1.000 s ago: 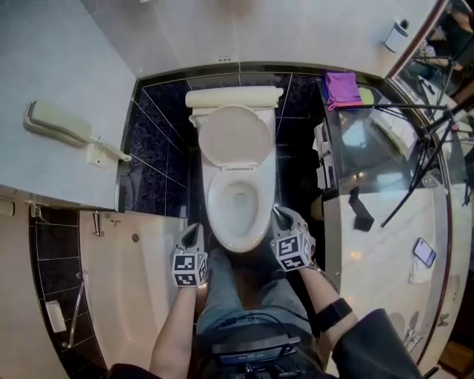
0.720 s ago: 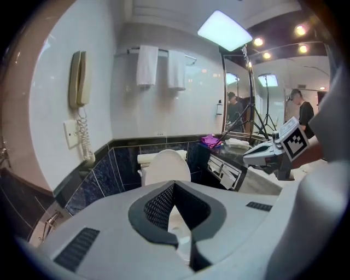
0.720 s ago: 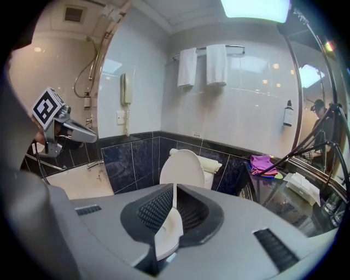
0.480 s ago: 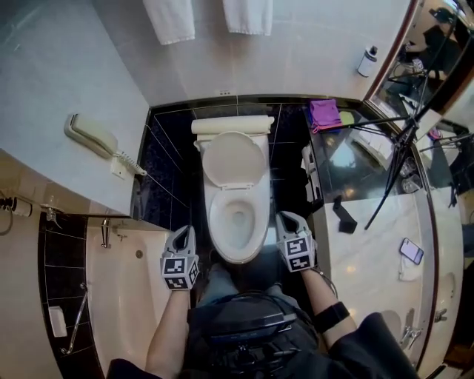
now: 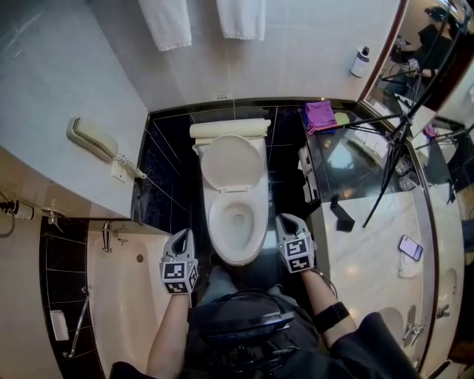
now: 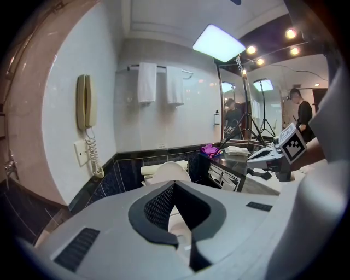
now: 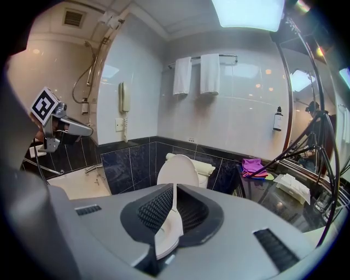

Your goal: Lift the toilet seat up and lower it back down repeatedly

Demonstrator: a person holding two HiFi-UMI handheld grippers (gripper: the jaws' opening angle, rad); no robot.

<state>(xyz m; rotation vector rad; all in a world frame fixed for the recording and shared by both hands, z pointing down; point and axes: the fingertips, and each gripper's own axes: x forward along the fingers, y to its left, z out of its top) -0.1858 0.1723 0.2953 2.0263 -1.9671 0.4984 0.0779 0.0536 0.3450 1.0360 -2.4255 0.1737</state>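
The towels (image 5: 167, 21) run off the top edge; the left gripper (image 6: 174, 184) hides most of the toilet (image 6: 167, 171).

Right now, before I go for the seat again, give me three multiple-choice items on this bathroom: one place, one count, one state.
1. Where does the purple cloth lie?
A. in the bathtub
B. on the dark counter right of the toilet
C. on the floor

2. How many white towels hang above the toilet?
A. one
B. two
C. four

3. How does the toilet lid stand?
A. raised against the tank
B. shut over the bowl
C. taken off

Answers:
1. B: the cloth sits at the counter's back corner.
2. B: two hang side by side.
3. A: the lid is upright and the bowl is open.
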